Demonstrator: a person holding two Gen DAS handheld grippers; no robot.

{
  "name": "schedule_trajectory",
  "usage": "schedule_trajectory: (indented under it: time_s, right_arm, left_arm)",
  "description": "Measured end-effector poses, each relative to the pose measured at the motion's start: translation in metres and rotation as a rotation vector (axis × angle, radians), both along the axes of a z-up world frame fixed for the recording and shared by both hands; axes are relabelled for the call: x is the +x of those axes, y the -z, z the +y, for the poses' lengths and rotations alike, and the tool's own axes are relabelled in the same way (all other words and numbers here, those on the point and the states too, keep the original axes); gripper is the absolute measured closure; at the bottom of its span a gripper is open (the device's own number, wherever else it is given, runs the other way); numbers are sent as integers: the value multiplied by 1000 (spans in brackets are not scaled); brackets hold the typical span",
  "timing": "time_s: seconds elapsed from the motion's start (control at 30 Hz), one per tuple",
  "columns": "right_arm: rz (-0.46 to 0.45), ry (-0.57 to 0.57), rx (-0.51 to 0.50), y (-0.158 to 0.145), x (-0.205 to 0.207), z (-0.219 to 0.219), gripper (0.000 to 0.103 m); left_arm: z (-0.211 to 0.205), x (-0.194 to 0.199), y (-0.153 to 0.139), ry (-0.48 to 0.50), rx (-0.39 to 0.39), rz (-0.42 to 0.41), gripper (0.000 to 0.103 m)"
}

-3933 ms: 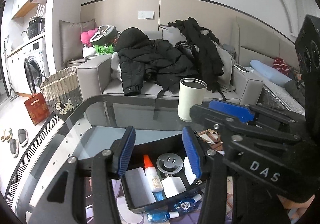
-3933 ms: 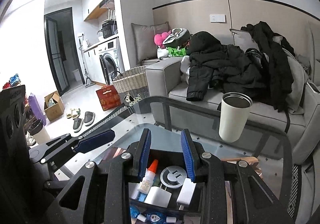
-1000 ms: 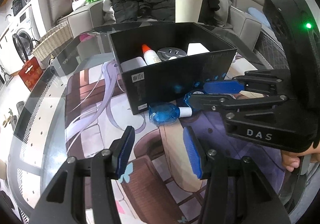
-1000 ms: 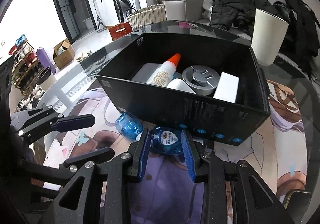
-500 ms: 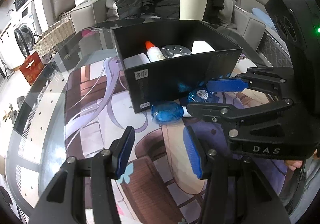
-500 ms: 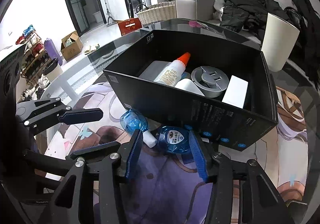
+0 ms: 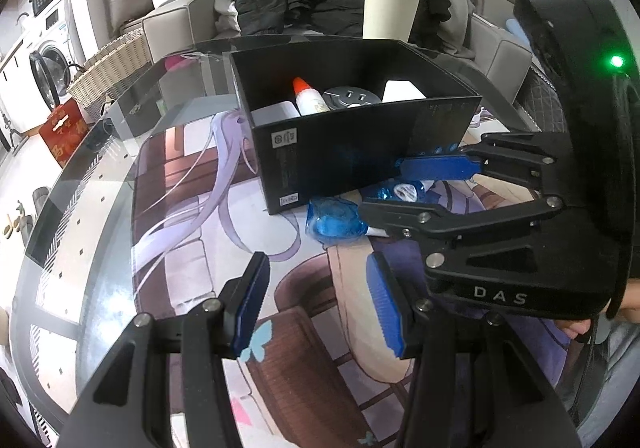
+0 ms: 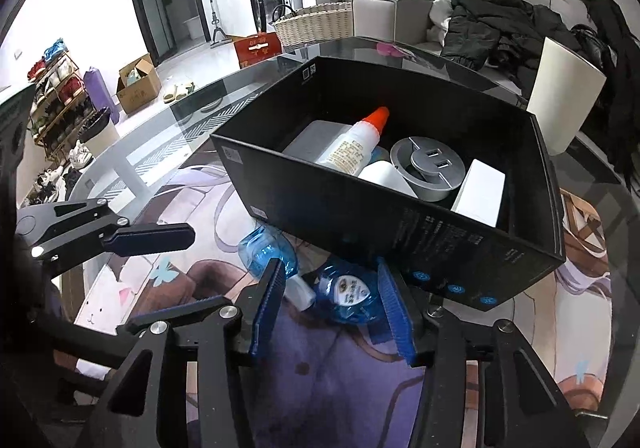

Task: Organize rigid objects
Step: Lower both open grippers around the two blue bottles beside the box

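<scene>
A black box [image 8: 404, 224] stands on the glass table and holds a glue bottle [image 8: 356, 143], a grey round socket [image 8: 428, 163] and white blocks. Two blue bottles lie on the mat against the box's front wall. The round one [image 8: 350, 294] lies between the pads of my right gripper [image 8: 331, 308], whose jaws stand apart, the left pad clear of it. The other blue bottle [image 8: 268, 252] lies just left of that gripper, also seen from the left wrist [image 7: 334, 217]. My left gripper [image 7: 318, 304] hovers open over the printed mat, short of the bottles, with nothing between its fingers.
A white cup [image 8: 564, 103] stands behind the box near the table's far edge. A sofa [image 7: 180, 23] piled with dark coats lies beyond. A wicker basket [image 8: 312, 23] and a red box [image 8: 256, 47] sit on the floor to the left.
My right gripper's jaws have widened around the round blue bottle, which stays on the mat. The left gripper has kept still.
</scene>
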State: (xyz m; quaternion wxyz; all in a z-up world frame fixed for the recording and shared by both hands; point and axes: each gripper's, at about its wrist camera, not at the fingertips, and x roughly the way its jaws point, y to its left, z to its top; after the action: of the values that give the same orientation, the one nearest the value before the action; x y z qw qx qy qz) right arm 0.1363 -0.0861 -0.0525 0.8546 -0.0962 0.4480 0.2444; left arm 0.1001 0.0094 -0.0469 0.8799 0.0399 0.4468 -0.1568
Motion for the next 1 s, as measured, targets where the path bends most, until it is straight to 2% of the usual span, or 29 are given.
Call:
schedule_trajectory:
  time_s: [0.2, 0.3, 0.4, 0.77, 0.9, 1.0]
  right_arm:
    - [62, 20, 34, 1, 5, -9, 53]
    - [141, 40, 75, 7, 7, -19, 54]
    - [126, 39, 63, 7, 2, -23, 66]
    - [121, 53, 57, 7, -11, -39, 67]
    - [125, 80, 62, 7, -11, -54, 67]
    - [136, 85, 71, 6, -13, -60, 67]
  left_arm:
    - [0, 1, -1, -1, 1, -4, 53]
    - [-2, 1, -1, 0, 3, -4, 53]
    - [-5, 2, 0, 1, 3, -1, 53]
    - [-24, 9, 2, 41, 21, -5, 51]
    - [-32, 19, 3, 54, 64, -39, 49]
    - [-35, 26, 7, 69, 72, -35, 49]
